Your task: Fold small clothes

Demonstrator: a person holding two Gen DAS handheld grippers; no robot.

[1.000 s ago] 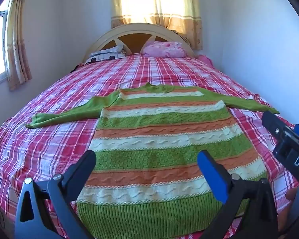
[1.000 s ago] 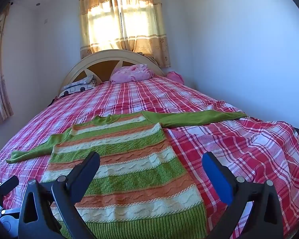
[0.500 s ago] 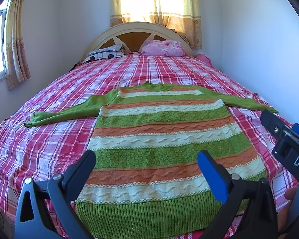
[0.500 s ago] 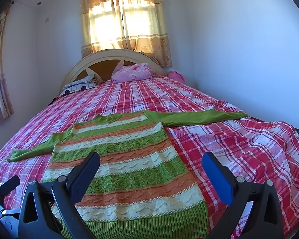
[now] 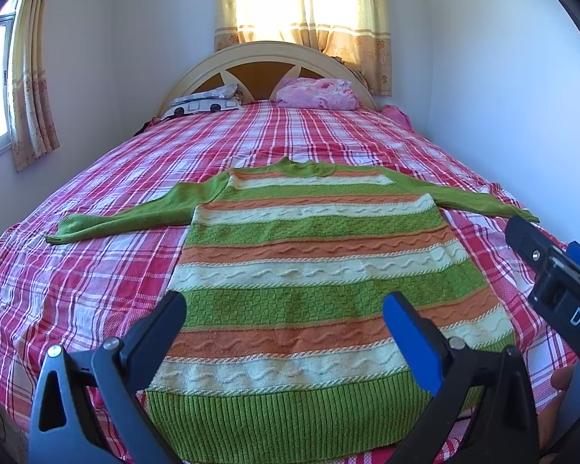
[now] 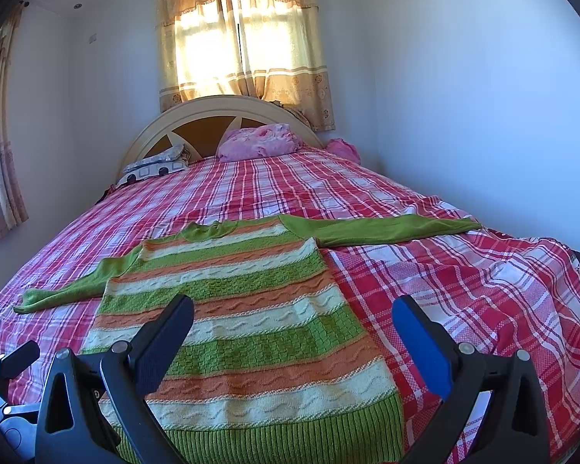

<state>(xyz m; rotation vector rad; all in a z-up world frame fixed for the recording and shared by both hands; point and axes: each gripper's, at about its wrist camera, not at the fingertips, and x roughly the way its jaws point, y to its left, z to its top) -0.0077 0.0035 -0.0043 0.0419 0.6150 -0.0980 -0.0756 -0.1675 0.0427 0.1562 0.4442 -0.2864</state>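
A knitted sweater (image 5: 313,270) (image 6: 243,309) with green, orange and cream stripes lies flat on the bed, both green sleeves spread out sideways and its ribbed hem nearest me. My left gripper (image 5: 286,317) hovers open above the lower part of the sweater, holding nothing. My right gripper (image 6: 294,321) is open too, over the sweater's right hem corner and the sheet beside it. The right gripper's body (image 5: 553,278) shows at the right edge of the left wrist view. Part of the left gripper (image 6: 7,371) shows at the lower left of the right wrist view.
The bed (image 5: 96,270) carries a red and white checked sheet. At its head are a patterned pillow (image 5: 205,100), a pink bundle (image 5: 317,92) and a curved headboard (image 5: 266,54). Walls close in on the right; a curtained window (image 6: 243,38) is behind.
Both views have risen and tilted slightly; the sweater sits a little lower in frame. The sweater itself has not moved and both grippers stay open.
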